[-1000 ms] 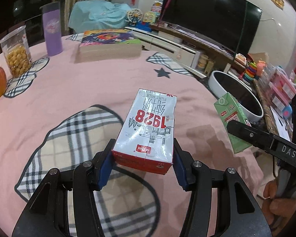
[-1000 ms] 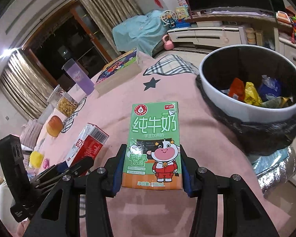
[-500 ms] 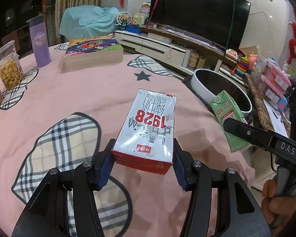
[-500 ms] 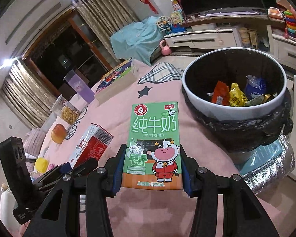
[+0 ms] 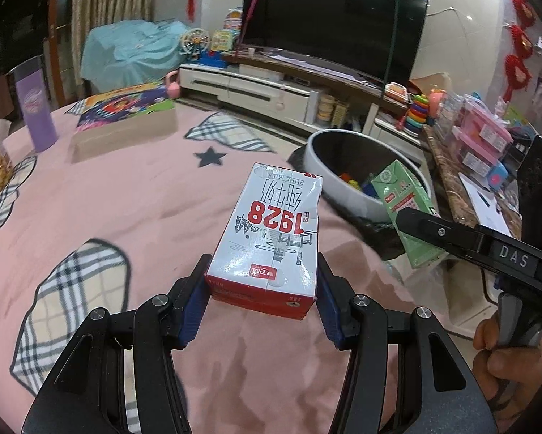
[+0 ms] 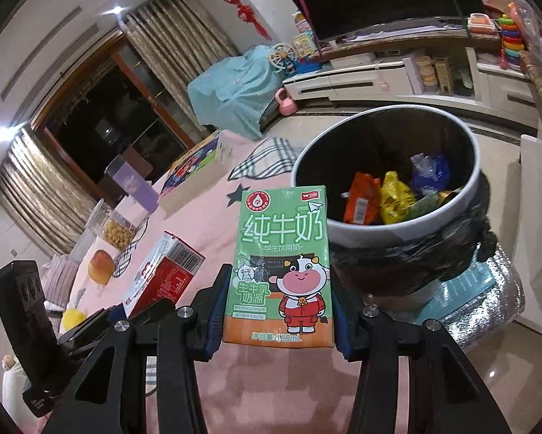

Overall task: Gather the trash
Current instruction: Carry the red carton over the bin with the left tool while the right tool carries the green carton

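Over the pink table (image 5: 133, 213), each gripper is squeezing a milk box, the left gripper (image 5: 261, 303) a white box (image 5: 271, 231) and the right gripper (image 6: 278, 318) a green box (image 6: 281, 264), carrying them toward the bin (image 6: 408, 228) for trash.

Each fisheye view looks forward from close behind its own gripper's fingers, low over the pink tablecloth (image 5: 133, 202). The left wrist camera faces the television (image 5: 332, 25); the right looks down into the near trash bin (image 6: 365, 231). Both share the bin, the tablecloth and the far TV cabinet (image 6: 354, 79).
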Demonstrator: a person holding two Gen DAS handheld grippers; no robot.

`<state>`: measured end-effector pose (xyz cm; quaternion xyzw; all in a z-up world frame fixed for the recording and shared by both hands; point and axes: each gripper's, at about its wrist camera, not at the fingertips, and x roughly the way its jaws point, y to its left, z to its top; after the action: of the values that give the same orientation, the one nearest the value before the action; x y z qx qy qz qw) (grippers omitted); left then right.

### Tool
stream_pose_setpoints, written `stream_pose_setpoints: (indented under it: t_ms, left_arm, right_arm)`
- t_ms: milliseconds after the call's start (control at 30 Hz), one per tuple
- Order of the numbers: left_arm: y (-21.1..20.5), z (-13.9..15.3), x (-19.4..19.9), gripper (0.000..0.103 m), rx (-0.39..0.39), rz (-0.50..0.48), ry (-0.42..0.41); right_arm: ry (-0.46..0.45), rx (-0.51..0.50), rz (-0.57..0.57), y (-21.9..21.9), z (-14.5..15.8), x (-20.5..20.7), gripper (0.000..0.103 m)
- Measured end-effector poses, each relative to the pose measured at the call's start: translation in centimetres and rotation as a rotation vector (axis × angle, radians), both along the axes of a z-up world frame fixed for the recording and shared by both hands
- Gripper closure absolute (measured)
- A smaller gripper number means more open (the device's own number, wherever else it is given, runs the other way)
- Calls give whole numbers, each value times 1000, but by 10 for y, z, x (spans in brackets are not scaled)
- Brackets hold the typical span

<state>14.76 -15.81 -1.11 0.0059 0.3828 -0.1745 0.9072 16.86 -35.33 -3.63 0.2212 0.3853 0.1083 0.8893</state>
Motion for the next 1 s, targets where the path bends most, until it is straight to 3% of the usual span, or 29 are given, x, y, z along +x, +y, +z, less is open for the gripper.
stream_pose_setpoints:
  t_ms: [400,1000]
  left_arm:
    - [-45,11,12,50,12,-80,-21]
    - [-83,21,34,50,34,-124,-43]
  right_arm:
    - [-15,4,-65,-38,9,6,54]
    - [-20,2,-93,-69,14,28,54]
